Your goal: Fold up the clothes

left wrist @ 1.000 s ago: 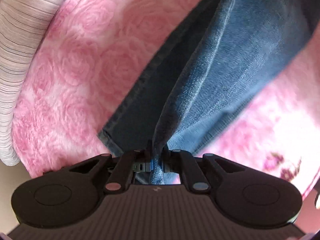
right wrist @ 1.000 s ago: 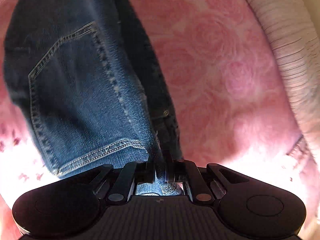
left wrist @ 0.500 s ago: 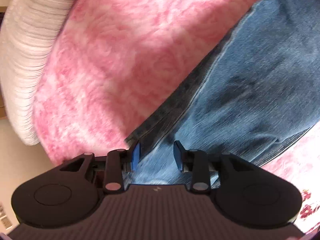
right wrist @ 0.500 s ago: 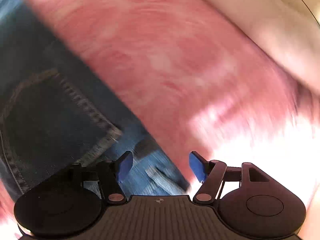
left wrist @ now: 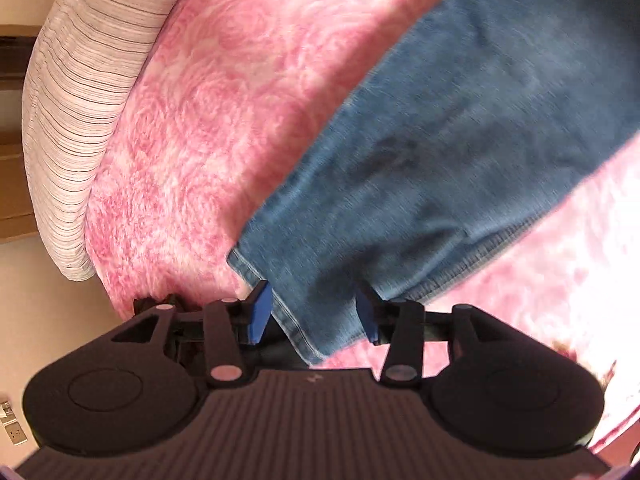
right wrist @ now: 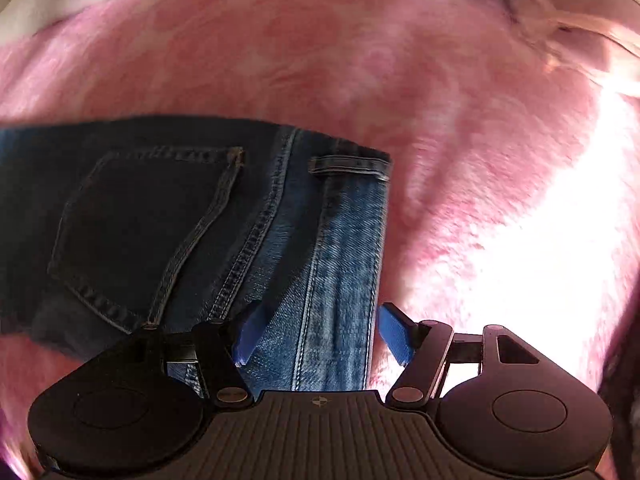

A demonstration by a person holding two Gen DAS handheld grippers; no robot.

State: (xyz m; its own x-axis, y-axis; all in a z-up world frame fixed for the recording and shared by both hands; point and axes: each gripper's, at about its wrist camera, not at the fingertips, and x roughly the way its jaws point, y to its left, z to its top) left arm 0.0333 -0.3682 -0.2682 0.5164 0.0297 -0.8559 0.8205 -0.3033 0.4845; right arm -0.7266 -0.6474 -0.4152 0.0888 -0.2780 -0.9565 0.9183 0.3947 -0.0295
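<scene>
Both pairs of jaws stand apart with nothing clamped. On the left gripper (left wrist: 314,316) the jaws are opening; the hem end of the jeans (left wrist: 432,184) lies below and between its blue pads (left wrist: 256,316), which do not press on the cloth. On the right gripper (right wrist: 320,334) the jaws gape wide over the waistband end of the jeans (right wrist: 224,240), the pads clear of the denim.

The jeans lie flat on a pink rose-patterned blanket (left wrist: 224,112). In the left wrist view one leg runs from the hem just in front of the gripper up towards the top right corner, blurred in places. In the right wrist view the back pocket (right wrist: 148,220) lies left of the gripper, and a belt loop (right wrist: 350,166) sits at the far edge of the jeans, next to bare blanket (right wrist: 440,120) on the right. A pale striped cover (left wrist: 80,92) borders the blanket's far left side in the left wrist view, with cream floor (left wrist: 60,320) below it.
</scene>
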